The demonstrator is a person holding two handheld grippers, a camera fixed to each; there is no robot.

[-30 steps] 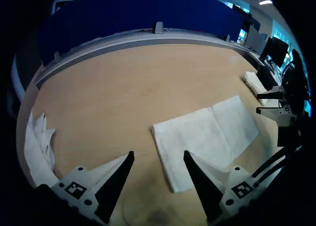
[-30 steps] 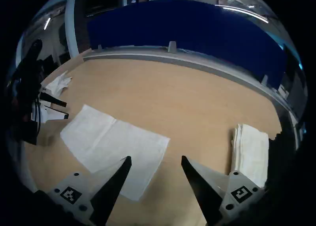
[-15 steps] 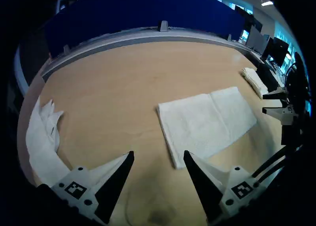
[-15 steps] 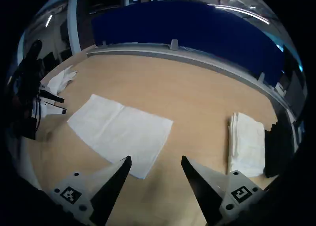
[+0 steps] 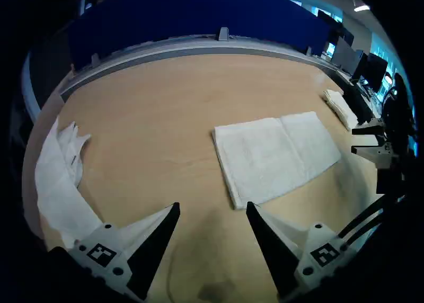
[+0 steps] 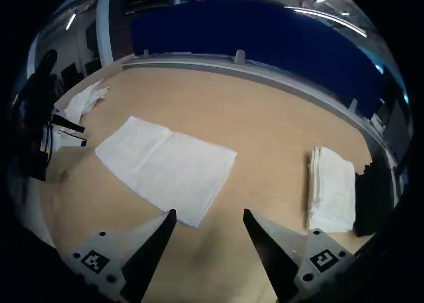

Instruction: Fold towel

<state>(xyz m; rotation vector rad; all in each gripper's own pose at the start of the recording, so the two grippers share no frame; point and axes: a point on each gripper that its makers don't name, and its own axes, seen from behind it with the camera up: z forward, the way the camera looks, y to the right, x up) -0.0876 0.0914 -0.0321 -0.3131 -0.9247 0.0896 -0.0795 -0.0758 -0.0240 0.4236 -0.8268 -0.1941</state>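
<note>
A white towel [image 5: 275, 157] lies flat on the wooden table [image 5: 159, 117], folded once with a crease across it. My left gripper [image 5: 212, 210] hovers open just short of the towel's near corner, nothing between its fingers. In the right gripper view the same towel [image 6: 167, 168] lies ahead and to the left, and my right gripper [image 6: 208, 214] stands open just behind its near edge. The right gripper [image 5: 373, 139] shows at the far right of the left gripper view. The left gripper [image 6: 66, 131] shows at the left edge of the right gripper view.
A heap of crumpled white towels [image 5: 58, 181] lies at the table's left end. A stack of folded towels [image 6: 331, 194] sits at the right end, also seen as folded towels [image 5: 339, 107]. A blue partition [image 5: 185, 17] with a grey rail runs along the table's far edge.
Both grippers have drawn back and risen from the towel. Their fingertips were over its near edge one second ago and now stand clear of it. The towel lies as it was.
</note>
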